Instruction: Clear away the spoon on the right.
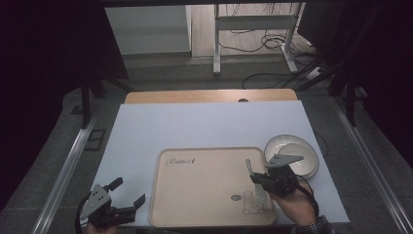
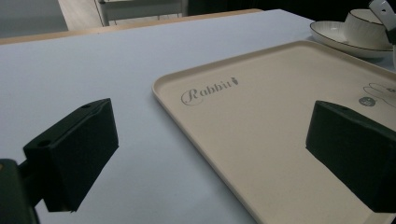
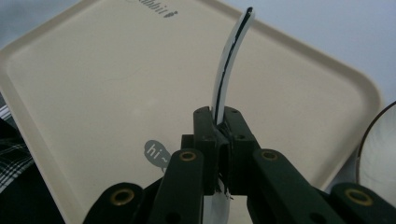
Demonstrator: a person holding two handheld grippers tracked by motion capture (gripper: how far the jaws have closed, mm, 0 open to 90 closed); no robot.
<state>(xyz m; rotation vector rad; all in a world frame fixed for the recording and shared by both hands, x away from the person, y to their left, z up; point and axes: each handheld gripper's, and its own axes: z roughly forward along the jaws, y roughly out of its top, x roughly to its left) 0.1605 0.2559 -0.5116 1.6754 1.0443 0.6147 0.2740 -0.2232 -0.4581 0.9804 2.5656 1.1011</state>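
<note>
Two grippers at the table's near edge. Right gripper [image 1: 261, 181] clamped on a white spoon [image 3: 227, 70], over the tray [image 1: 195, 195]'s right side, near its printed rabbit corner. Left gripper [image 1: 127, 195] spread wide, holding nothing, just off the tray's near left corner. Plate [image 1: 311, 148] with bowl [image 2: 369, 25] beside the tray's far right corner.

The left gripper [image 2: 210, 158] holds its two black jaws wide apart with nothing between them, low over the near corner of a cream tray [image 2: 280, 140] printed "Rabbit". Beyond the tray's far edge a white cup [image 2: 366, 25] sits in a dark-rimmed dish [image 2: 334, 35]
</note>
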